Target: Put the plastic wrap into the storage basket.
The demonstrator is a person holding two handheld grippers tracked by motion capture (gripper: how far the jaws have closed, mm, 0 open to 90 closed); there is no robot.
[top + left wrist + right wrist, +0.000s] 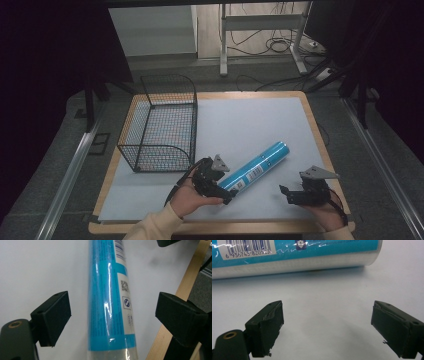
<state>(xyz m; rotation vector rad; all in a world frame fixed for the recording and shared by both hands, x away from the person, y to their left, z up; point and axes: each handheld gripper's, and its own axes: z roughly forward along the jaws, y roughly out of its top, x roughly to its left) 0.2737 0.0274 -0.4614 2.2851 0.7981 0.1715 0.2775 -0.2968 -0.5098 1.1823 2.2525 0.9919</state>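
A long blue tube (260,165) with a white barcode label lies slantwise on the white mat. Its near end rests between the jaws of my left gripper (227,192). In the left gripper view the tube (107,302) runs up the middle between the two black pads (53,315), with a gap on each side, so my left gripper (113,312) is open. My right gripper (286,195) rests to the right of the tube's near end, open and empty. In the right gripper view my right gripper (327,317) faces the tube (287,255), which lies across the top.
A black wire basket (192,130) stands on the left part of the table, just beyond my left hand. The white mat (250,120) covers the wooden tabletop (320,145). Desk legs and cables sit on the floor behind the table.
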